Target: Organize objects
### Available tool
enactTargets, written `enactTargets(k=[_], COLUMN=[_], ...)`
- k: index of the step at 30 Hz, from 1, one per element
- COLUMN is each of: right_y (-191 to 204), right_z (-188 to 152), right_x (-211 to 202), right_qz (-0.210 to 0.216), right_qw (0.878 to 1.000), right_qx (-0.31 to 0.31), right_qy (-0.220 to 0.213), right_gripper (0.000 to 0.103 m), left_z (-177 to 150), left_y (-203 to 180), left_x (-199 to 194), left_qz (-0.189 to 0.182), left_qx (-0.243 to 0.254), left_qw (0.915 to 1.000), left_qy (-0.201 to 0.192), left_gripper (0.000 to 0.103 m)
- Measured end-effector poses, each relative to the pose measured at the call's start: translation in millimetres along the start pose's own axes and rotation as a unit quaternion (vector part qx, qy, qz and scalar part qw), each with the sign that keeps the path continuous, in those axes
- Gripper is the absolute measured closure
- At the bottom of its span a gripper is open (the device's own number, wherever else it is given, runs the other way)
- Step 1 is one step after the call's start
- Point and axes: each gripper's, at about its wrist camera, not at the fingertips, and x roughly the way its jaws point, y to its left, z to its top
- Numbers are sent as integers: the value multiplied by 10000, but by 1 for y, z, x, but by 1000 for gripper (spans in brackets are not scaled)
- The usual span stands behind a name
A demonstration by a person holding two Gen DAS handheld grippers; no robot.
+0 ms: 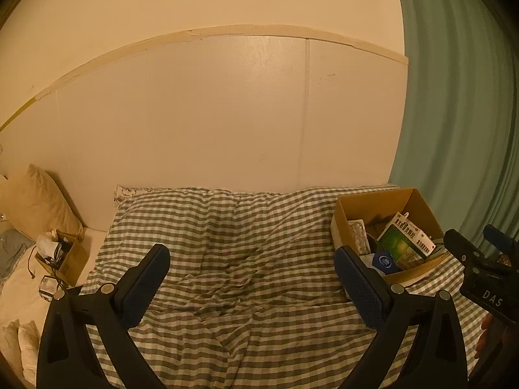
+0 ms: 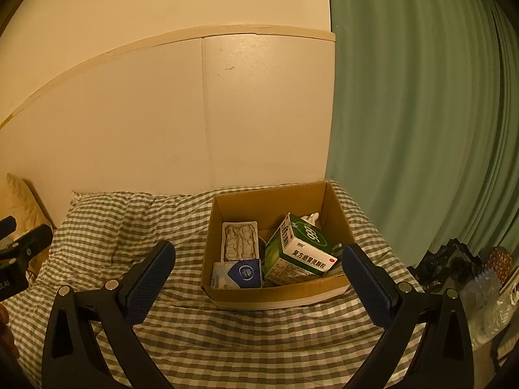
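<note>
An open cardboard box [image 2: 227,298] sits on the checked bedspread [image 2: 129,220]. Inside lie a green and white medicine carton [image 2: 298,253], a silver blister tray [image 2: 239,240] and a blue and white packet [image 2: 241,274]. My right gripper [image 2: 258,256] is open and empty, held just in front of the box. My left gripper [image 1: 251,259] is open and empty over bare bedspread [image 1: 227,243], left of the box [image 1: 340,223]. The carton [image 1: 405,240] also shows in the left wrist view, where the right gripper's body sits at the right edge.
A second small cardboard box [image 1: 69,259] with cables and paper stands at the bed's left, next to a cream pillow [image 1: 42,201]. A green curtain [image 2: 405,113] hangs at the right. Dark clutter and plastic bags [image 2: 454,269] lie beside the bed's right edge.
</note>
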Motion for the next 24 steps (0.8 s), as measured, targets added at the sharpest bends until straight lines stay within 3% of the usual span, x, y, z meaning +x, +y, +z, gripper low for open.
enactTargets(k=[24], right_y=[0], right_z=[-2], right_x=[0], right_qz=[-27], right_qw=[10000], right_qx=[1], right_qy=[35], right_gripper=[0], left_z=[-4], left_y=[6], left_x=[-4], left_qz=[-29], left_qx=[-94], left_qw=[9999], left_qy=[-45], left_gripper=[0])
